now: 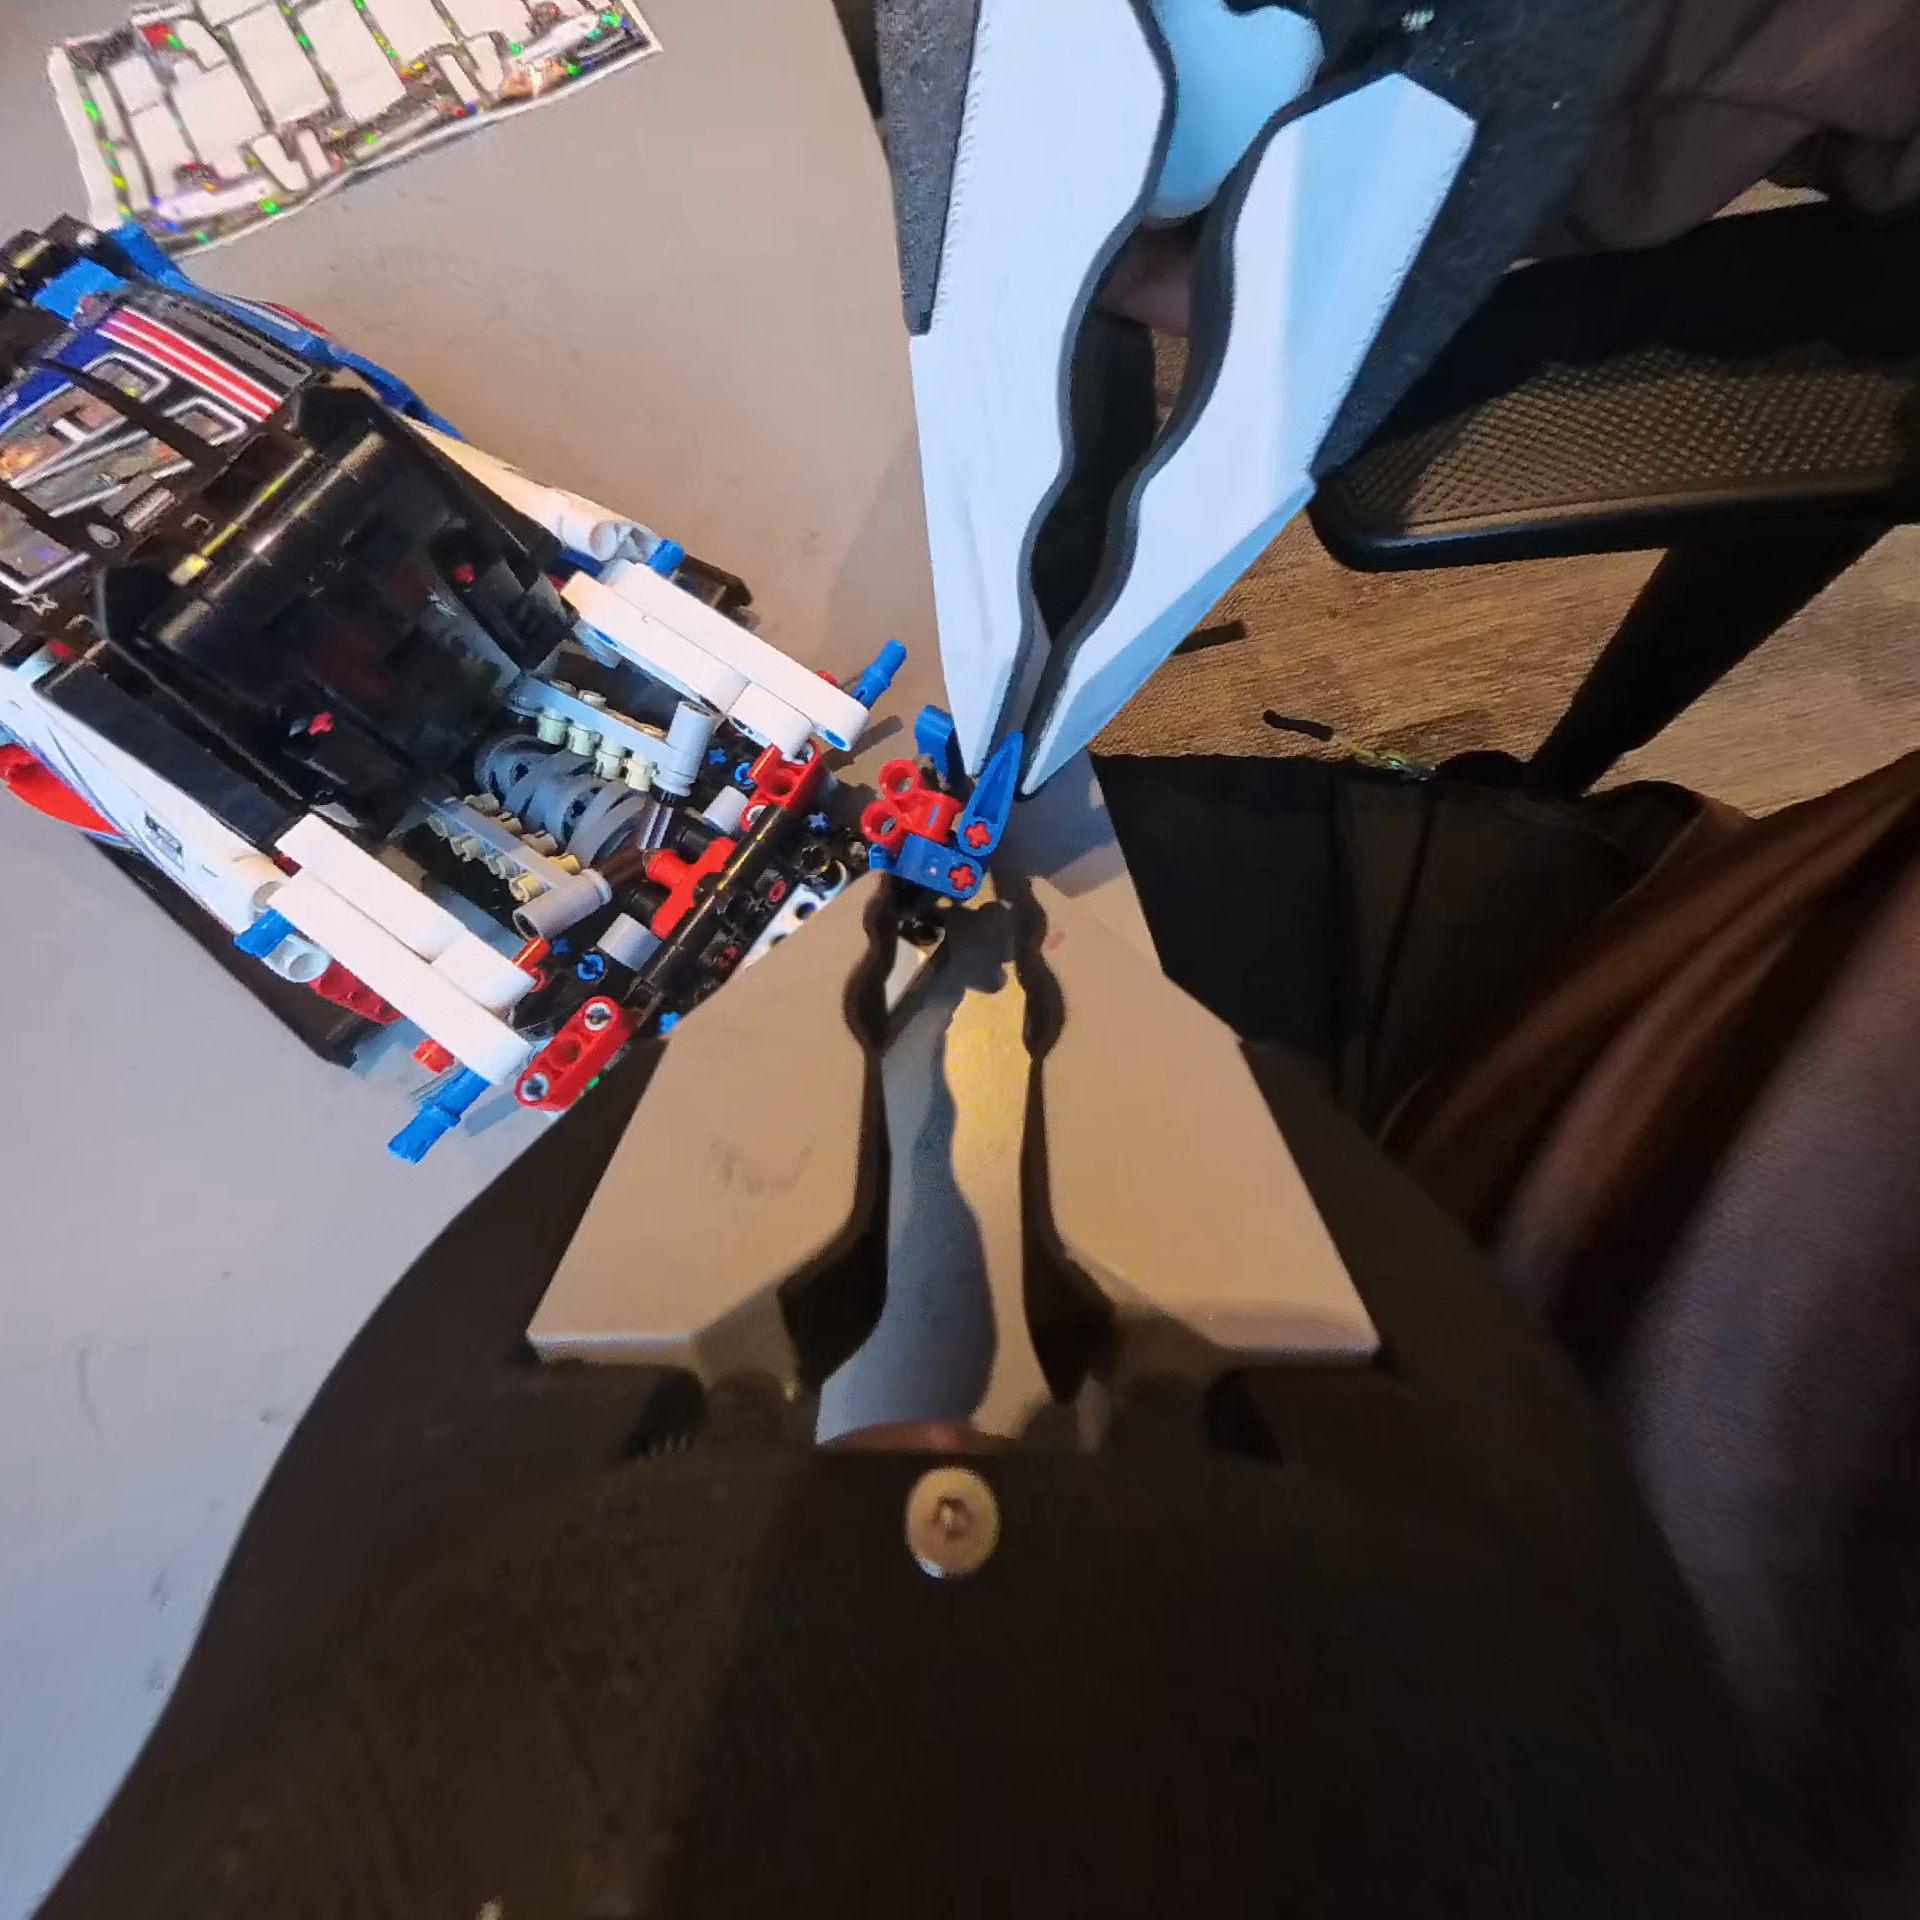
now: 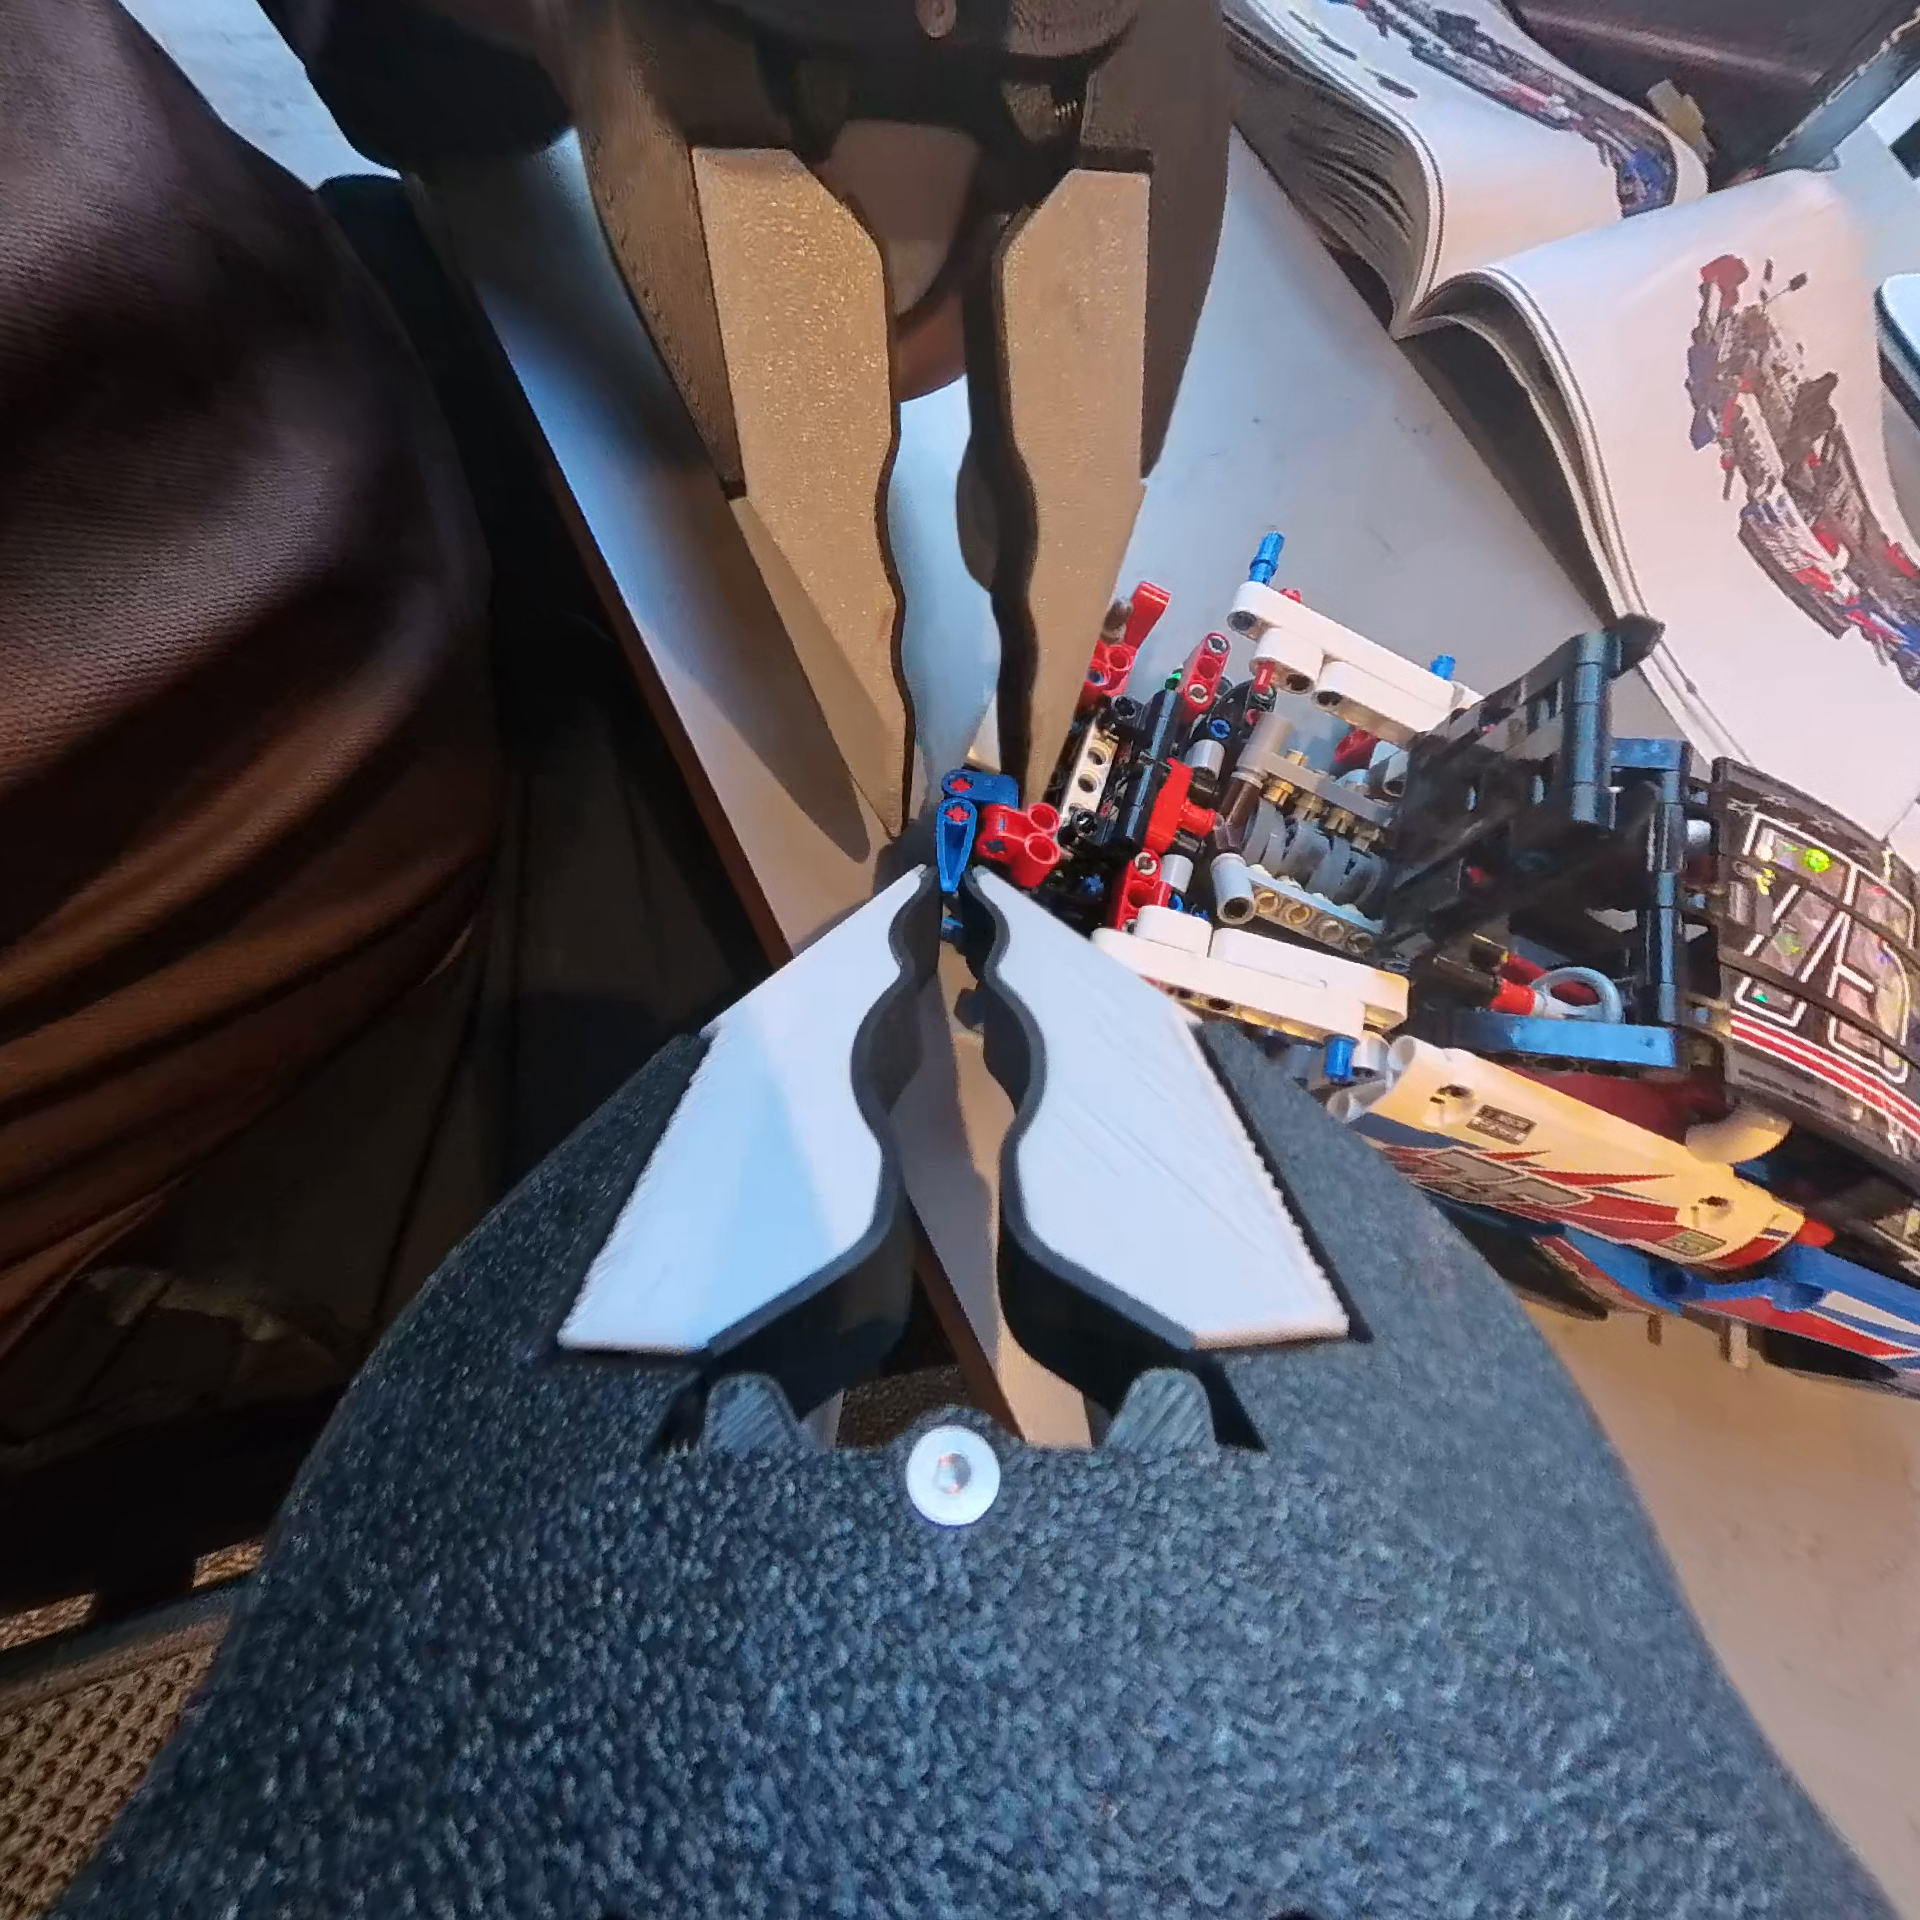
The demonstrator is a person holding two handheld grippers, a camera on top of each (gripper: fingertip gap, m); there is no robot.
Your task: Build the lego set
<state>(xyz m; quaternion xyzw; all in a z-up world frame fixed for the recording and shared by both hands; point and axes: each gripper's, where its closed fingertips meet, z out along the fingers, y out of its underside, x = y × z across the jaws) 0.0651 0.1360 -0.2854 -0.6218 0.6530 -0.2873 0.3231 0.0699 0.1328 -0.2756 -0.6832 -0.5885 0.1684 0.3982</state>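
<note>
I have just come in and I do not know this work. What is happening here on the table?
A person holding two grippers is building a Lego car. The left gripper and the right gripper meet tip to tip, both shut on a small blue and red subassembly just off the car's open end. The car rests on the table, partly built, with an instruction booklet open nearby.

Right gripper (image 2: 954,894) apparently pinching blue-and-red piece (image 2: 982,826), left gripper (image 2: 961,758) opposite, car model (image 2: 1455,935) beside
</note>
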